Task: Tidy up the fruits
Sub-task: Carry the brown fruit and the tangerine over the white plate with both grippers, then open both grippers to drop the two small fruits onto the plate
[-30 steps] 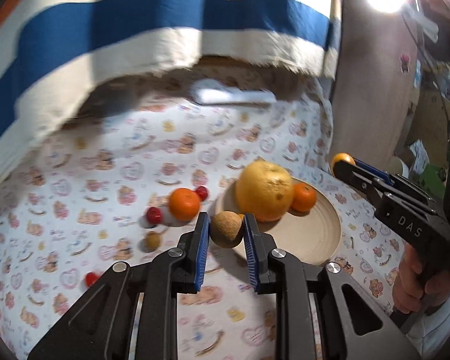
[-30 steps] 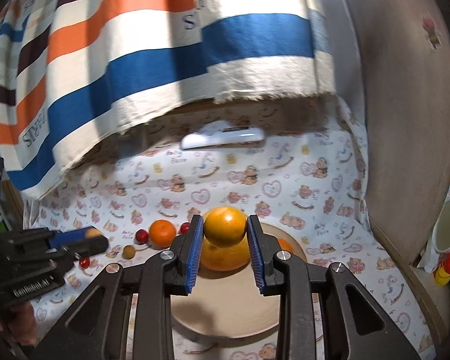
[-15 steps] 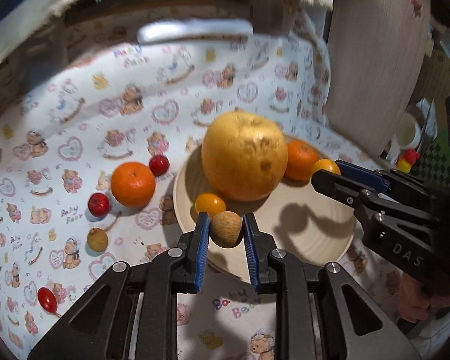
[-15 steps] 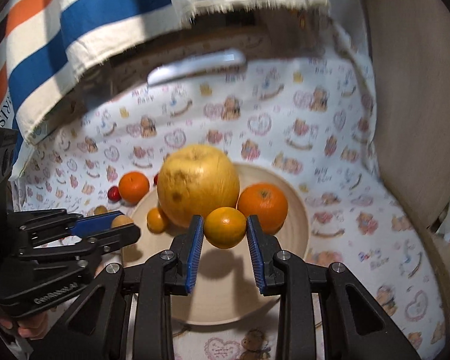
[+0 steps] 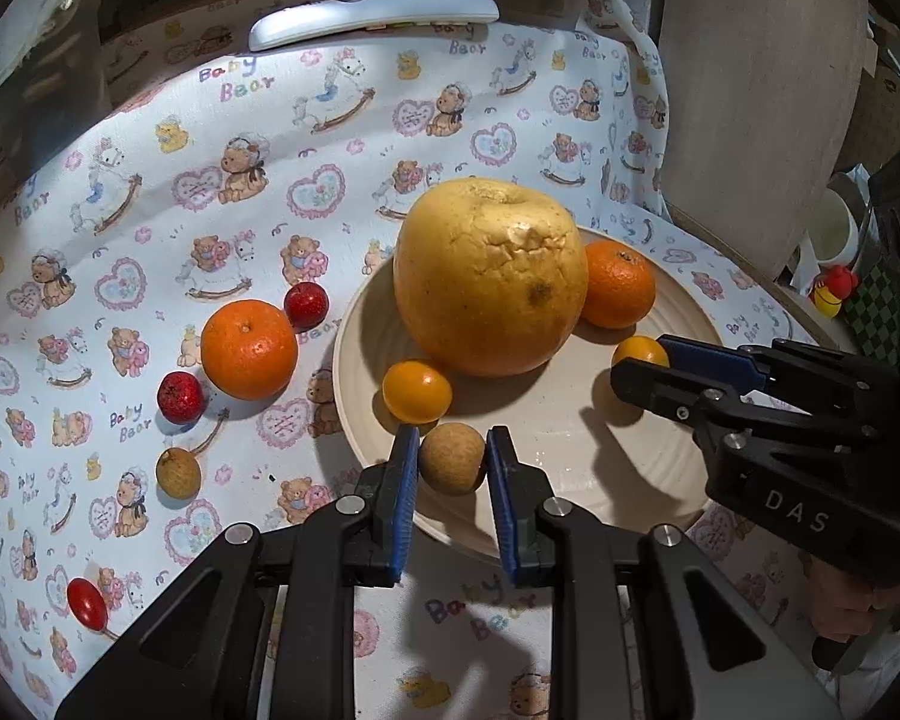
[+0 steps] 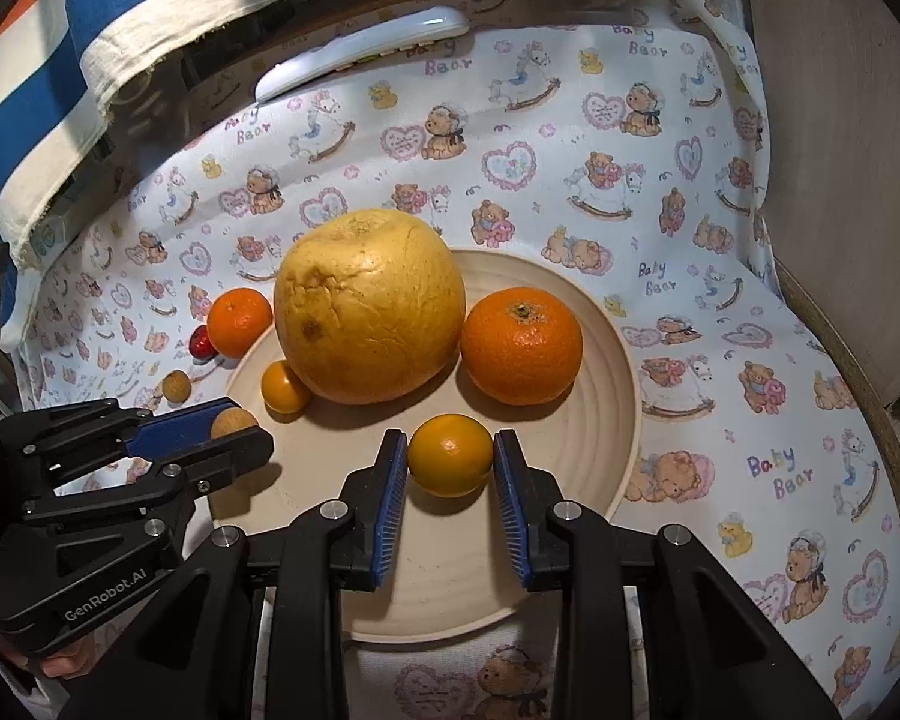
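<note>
From the left wrist view, my left tool (image 5: 452,468) is clamped on a small tan longan (image 5: 452,458), and over the last second I have brought it down from above the cloth to just over the near left rim of the plate (image 5: 570,468). My right tool (image 5: 645,363) has likewise come in from the right, gripping a small yellow-orange kumquat (image 5: 637,351) over the plate's right side. To me that means both fruits are about ready to be let go onto the plate.

Counting here: on the plate sit one big pomelo (image 5: 489,276), one mandarin (image 5: 618,284) touching it, and one loose kumquat (image 5: 417,391). Left on the worktop (image 5: 390,90) toward its left edge are one mandarin (image 5: 249,349), two round red fruits (image 5: 306,306) (image 5: 180,397), one longan (image 5: 177,473) and one red cherry tomato (image 5: 87,603). A white remote (image 5: 372,18) lies at the far edge.

From the right wrist view, the right tool (image 6: 450,471) holds its kumquat (image 6: 450,455) over the plate's (image 6: 606,372) middle front, the left tool (image 6: 240,423) at the plate's left rim. I see only one red fruit (image 6: 203,342) here; the rest are probably hidden behind the left tool.
</note>
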The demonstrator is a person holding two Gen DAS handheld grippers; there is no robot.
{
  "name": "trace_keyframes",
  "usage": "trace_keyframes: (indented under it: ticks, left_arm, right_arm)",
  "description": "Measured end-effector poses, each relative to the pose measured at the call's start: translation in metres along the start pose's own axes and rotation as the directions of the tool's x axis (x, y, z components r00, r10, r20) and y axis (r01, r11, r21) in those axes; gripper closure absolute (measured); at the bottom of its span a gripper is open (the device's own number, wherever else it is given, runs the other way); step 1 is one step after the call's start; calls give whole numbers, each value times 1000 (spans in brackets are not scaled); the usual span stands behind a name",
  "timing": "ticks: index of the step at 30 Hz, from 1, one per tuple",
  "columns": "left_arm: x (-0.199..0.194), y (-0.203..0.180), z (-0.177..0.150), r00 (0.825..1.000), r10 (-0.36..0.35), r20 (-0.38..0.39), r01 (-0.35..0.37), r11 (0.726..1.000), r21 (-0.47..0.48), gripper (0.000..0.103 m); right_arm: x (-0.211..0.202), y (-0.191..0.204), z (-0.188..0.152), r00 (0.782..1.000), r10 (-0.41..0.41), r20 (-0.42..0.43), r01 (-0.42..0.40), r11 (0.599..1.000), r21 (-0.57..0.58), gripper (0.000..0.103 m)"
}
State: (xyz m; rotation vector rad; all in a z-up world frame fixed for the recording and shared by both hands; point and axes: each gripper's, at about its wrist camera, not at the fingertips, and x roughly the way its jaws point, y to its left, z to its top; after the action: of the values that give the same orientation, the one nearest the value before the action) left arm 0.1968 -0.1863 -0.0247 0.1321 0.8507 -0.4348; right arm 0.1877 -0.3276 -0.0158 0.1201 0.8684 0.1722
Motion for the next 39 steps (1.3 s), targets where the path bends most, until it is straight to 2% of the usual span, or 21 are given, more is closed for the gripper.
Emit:
trace_keyframes:
  ticks: [12, 17, 22, 25, 27, 31, 37, 39]
  left_arm:
    - [5, -1, 1, 1000, 12, -8, -12, 1000, 20, 81]
    - [1, 0, 0, 1000, 7, 14, -7, 1000, 14, 78]
    - [-7, 4, 1, 999, 16, 36, -16, 1000, 4, 71]
    - [-12, 6, 1, 999, 21, 48, -20, 1000, -7, 71]
    - [-17, 8, 2, 997, 32, 65, -31, 999, -13, 70]
    - [-33, 12, 1, 992, 54, 112, -52, 998, -18, 62]
    - [-64, 25, -5, 969, 74, 234, -59, 996, -73, 61]
    - [-73, 29, -8, 959, 82, 272, -60, 994, -90, 56]
  right_arm:
    - [3, 1, -1, 1000, -11, -8, 11, 1000, -7, 72]
    - [-1, 0, 0, 1000, -13, 6, 13, 1000, -2, 72]
    - [-7, 1, 0, 999, -19, 39, 19, 1000, -5, 62]
    - [-13, 0, 1, 997, -23, 69, 23, 1000, -4, 62]
    - [-18, -1, 2, 996, -20, 89, 20, 1000, -4, 61]
    - [-30, 2, 2, 988, -25, 151, 27, 1000, -11, 54]
    - [-45, 6, 2, 973, -33, 229, 39, 999, -24, 54]
    - [-49, 7, 1, 967, -32, 253, 41, 999, -27, 54]
